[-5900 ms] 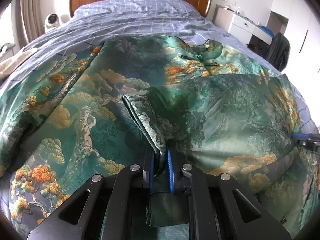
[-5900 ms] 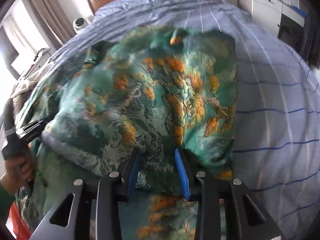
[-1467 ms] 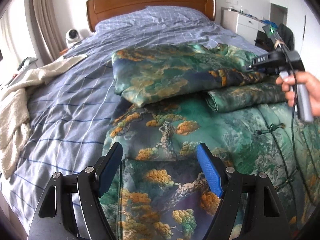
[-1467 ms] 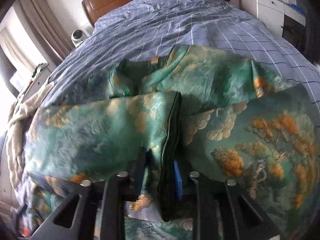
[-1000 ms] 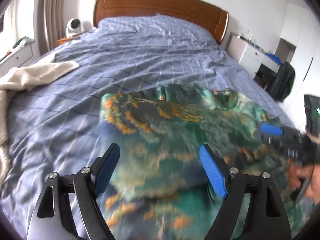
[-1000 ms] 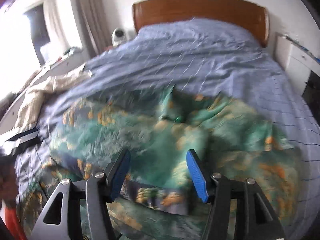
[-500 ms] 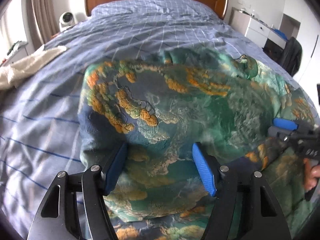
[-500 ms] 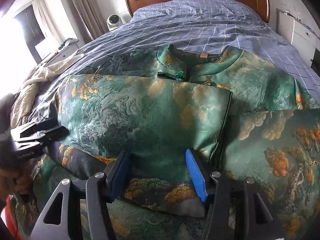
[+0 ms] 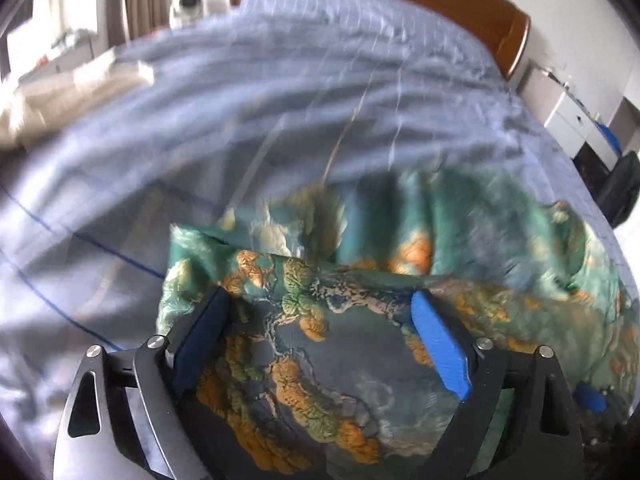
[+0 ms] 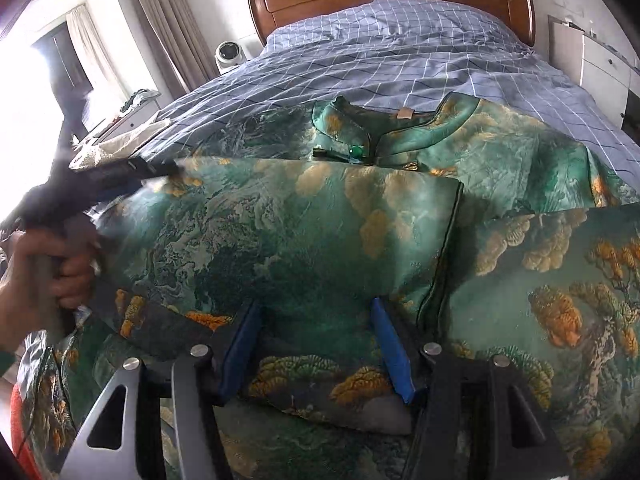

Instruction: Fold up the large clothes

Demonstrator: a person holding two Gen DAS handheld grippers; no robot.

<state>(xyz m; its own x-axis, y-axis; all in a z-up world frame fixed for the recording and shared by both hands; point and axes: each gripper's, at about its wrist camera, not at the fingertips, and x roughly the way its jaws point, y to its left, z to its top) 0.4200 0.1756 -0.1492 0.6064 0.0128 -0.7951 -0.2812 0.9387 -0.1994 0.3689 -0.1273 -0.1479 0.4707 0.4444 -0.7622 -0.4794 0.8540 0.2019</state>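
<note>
Green brocade garment [image 10: 304, 240] lies part-folded on bed [image 10: 400, 48]. Left tool [image 9: 320, 320] wide, jaws opening, fabric under them, unpinched. Right tool [image 10: 316, 332] half-spread astride folded panel. Advice: pinch both lower corners evenly, lift together.

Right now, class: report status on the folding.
Left gripper opening over fold, nothing pinched. Right gripper open, straddling garment. Nothing in the way.
</note>
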